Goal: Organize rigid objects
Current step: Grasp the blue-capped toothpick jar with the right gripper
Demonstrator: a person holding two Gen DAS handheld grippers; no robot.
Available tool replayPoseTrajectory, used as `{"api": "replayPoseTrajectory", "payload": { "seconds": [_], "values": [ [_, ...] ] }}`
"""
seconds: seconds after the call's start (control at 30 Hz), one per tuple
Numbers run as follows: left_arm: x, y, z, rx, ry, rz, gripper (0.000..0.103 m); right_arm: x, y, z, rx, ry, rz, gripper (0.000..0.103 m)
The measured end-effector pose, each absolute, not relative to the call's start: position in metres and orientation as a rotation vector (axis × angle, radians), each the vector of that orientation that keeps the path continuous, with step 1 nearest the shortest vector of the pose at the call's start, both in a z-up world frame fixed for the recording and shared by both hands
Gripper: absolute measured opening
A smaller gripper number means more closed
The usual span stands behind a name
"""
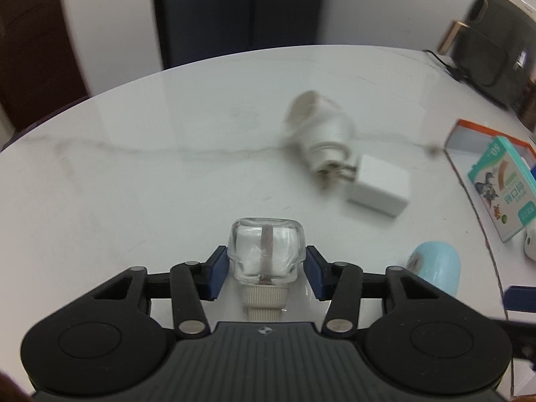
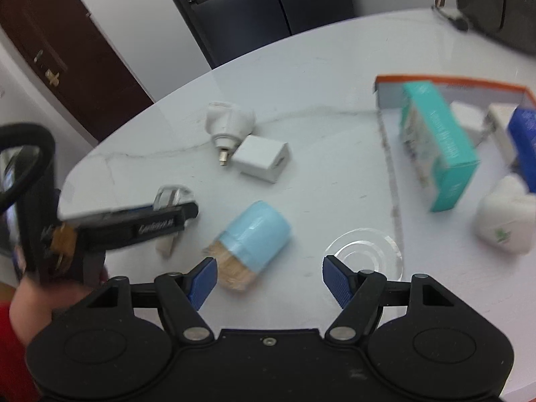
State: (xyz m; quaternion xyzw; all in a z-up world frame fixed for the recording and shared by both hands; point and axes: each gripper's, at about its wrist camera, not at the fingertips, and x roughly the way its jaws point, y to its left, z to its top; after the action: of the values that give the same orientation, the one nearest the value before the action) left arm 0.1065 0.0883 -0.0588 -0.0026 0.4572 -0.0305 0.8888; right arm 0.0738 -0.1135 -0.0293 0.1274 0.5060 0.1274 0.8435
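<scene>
My left gripper (image 1: 266, 269) is shut on a small clear glass bottle (image 1: 266, 251) with a beige ribbed cap, held just above the white table (image 1: 134, 174). It also shows in the right wrist view (image 2: 171, 197), at the left. My right gripper (image 2: 269, 278) is open and empty above the table. A light blue container of wooden sticks (image 2: 254, 238) lies on its side just beyond its left finger. A clear round lid (image 2: 366, 251) lies by its right finger. A white plug adapter (image 1: 321, 134) and a white charger cube (image 1: 380, 187) lie mid-table.
An orange-edged box (image 2: 385, 127) at the right holds a teal carton (image 2: 439, 147), a blue item (image 2: 524, 140) and white items. A white case (image 2: 506, 221) lies in its near part. A dark appliance (image 1: 495, 53) with a cable stands at the back right.
</scene>
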Motion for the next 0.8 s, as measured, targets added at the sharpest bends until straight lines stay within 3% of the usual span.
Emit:
{"api": "replayPoseTrajectory", "payload": {
  "seconds": [0.23, 0.37, 0.8],
  "values": [
    [0.076, 0.119, -0.042, -0.07, 0.934, 0.022, 0.049, 0.094, -0.083, -0.051, 0.359, 1.129, 0.192, 0.084],
    [0.062, 0.127, -0.036, -0.082, 0.926, 0.032, 0.049, 0.099, -0.066, -0.062, 0.304, 1.142, 0.173, 0.072],
    [0.034, 0.123, -0.024, -0.181, 0.906, 0.054, 0.049, 0.068, -0.053, -0.027, 0.019, 0.953, 0.259, 0.064]
  ]
}}
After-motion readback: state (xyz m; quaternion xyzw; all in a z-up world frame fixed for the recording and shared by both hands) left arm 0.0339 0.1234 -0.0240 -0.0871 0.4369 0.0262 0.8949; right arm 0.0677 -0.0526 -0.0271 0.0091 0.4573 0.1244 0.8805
